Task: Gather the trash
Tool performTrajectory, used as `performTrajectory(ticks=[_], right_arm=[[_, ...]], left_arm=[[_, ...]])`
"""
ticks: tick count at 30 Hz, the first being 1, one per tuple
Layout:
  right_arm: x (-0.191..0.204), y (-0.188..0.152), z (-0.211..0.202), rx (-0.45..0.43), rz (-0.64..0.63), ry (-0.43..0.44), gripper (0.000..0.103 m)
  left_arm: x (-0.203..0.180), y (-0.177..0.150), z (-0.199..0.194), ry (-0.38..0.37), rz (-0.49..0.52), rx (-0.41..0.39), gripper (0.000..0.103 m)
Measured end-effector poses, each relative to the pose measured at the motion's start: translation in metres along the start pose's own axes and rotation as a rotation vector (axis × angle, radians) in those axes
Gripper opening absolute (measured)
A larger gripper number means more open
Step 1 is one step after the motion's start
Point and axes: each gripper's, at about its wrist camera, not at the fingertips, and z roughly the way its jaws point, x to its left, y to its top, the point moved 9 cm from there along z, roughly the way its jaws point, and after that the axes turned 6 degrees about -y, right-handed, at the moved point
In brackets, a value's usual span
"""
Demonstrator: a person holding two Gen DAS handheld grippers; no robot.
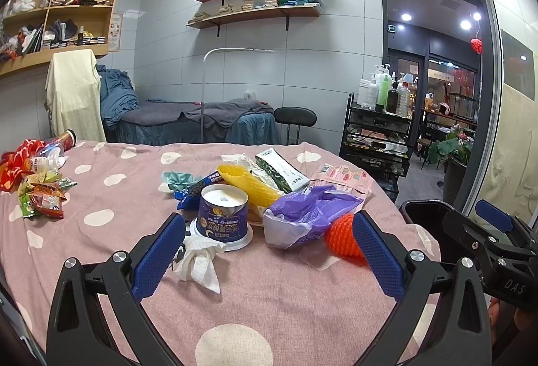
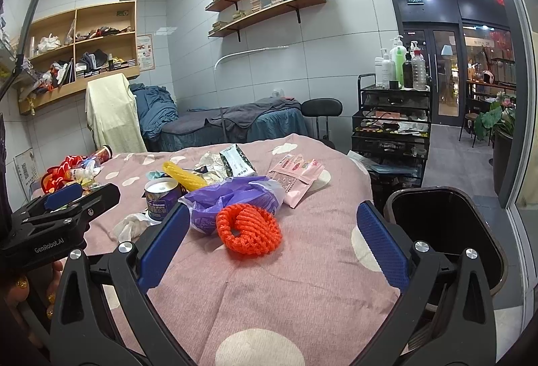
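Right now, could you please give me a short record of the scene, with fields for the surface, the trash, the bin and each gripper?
surface: pink bedspread with white spots
trash, centre pile: orange foam net, purple plastic bag, upside-down blue cup, white tissue, yellow foam net, pink packet
trash, far left: snack wrappers
bin: black bin, open, beside the bed at the right
left gripper: open, holds nothing
right gripper: open, holds nothing
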Motion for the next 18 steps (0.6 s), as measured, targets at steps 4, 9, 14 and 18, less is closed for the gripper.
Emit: performTrajectory(ticks=[4,9,14,18], right_arm=[[-0.0001,-0.0002,0.0001,0.000,-0.001,0.000,0.098],[-0.0002,-0.0005,0.0002,0.000,0.001,0.000,0.098],[-0.0004,-0.0013,0.0014,0.004,0.002,0.001,0.098],[-0.0009,-0.0038,0.0021,0.009,0.006,0.006,0.098]], left_arm=[[-0.0001,0.0000,0.0002,0.000,0.000,0.000,0.098],[-0.0001,0.0000,0.0001,0.001,0.001,0.000,0.098],[-0.0002,-0.0013,0.0005,0.000,-0.001,0.003,0.098],[-0.0005,-0.0029,0.0003,0.001,0.000,0.004,0.098]])
